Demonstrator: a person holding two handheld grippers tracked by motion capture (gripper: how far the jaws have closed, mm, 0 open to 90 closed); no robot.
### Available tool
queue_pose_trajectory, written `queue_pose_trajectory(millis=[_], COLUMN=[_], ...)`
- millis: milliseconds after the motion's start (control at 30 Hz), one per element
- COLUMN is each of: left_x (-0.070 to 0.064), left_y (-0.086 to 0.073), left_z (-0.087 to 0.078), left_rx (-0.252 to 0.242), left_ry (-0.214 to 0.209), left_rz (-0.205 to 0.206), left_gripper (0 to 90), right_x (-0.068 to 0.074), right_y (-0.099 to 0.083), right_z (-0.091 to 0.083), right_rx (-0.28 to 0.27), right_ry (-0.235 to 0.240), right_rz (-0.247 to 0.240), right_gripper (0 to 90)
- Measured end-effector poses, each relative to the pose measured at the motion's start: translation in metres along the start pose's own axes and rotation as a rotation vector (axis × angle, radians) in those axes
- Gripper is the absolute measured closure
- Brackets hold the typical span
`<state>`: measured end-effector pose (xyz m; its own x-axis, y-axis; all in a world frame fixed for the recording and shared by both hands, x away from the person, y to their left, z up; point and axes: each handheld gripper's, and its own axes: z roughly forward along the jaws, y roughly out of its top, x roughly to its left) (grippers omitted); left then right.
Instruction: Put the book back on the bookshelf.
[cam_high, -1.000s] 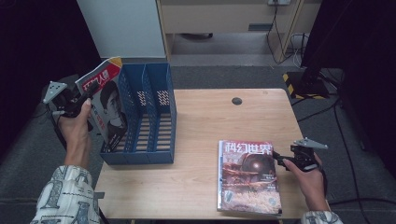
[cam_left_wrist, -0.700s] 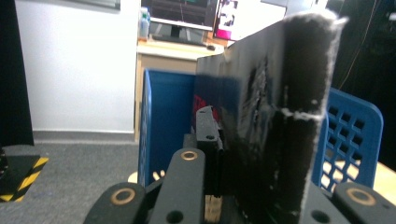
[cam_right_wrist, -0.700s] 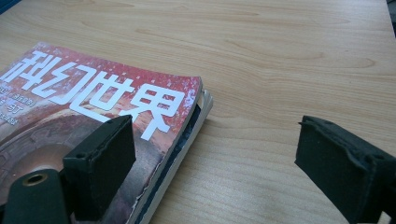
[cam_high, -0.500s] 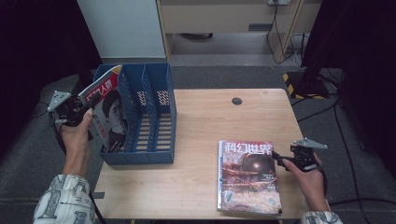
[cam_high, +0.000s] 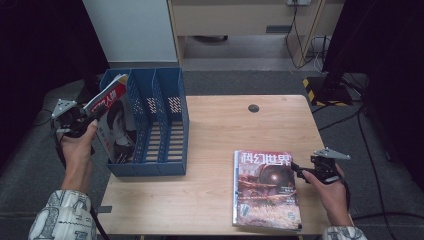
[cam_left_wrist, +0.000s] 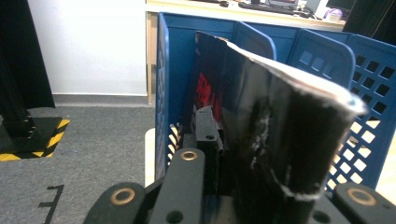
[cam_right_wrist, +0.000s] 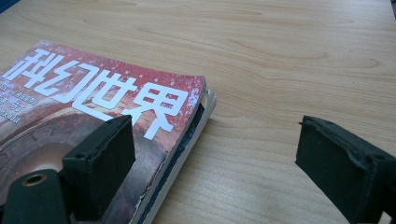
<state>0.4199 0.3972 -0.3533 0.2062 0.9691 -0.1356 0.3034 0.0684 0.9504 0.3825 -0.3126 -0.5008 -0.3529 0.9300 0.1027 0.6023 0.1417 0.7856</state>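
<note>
Clamped between the jaws of the left gripper (cam_high: 86, 120), a glossy magazine (cam_high: 114, 125) was held tilted over the leftmost compartment of the blue file rack (cam_high: 172, 127), its lower end already inside the slot and its upper end leaning out to the left. Seen along the left gripper view, the magazine (cam_left_wrist: 275, 140) was bowed across its width, which suggested a thin, limp thing that would be expected to sag or curl if gripped at one corner alone; a hold near the spine or mid-edge was judged firmer. Its coated cover was likely to be slippery against the pads. On the wooden table (cam_high: 220, 150), a second magazine (cam_high: 265, 187) with a red cover lay flat, apparently on another beneath it. The right gripper (cam_high: 300, 171) was set at its right edge with jaws apart, one jaw over the cover (cam_right_wrist: 93, 121) and the other over bare wood, nothing yet being gripped.
</note>
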Motion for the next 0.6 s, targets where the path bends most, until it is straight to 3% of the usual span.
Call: queue_pose_trajectory(millis=[333,600], left_x=[0.010,0.013], left_y=[-0.005,-0.006], left_z=[-0.005,-0.007], left_rx=[0.019,0.060], left_ry=[0.021,0.033], left_rz=[-0.014,0.004], left_gripper=[84.9,84.8], right_x=[0.001,0.002], right_y=[-0.001,-0.002], right_z=[0.002,0.003], right_rx=[0.026,0.033], right_ry=[-0.003,0.000], right_rz=[0.001,-0.012], right_gripper=[11.4,11.3])
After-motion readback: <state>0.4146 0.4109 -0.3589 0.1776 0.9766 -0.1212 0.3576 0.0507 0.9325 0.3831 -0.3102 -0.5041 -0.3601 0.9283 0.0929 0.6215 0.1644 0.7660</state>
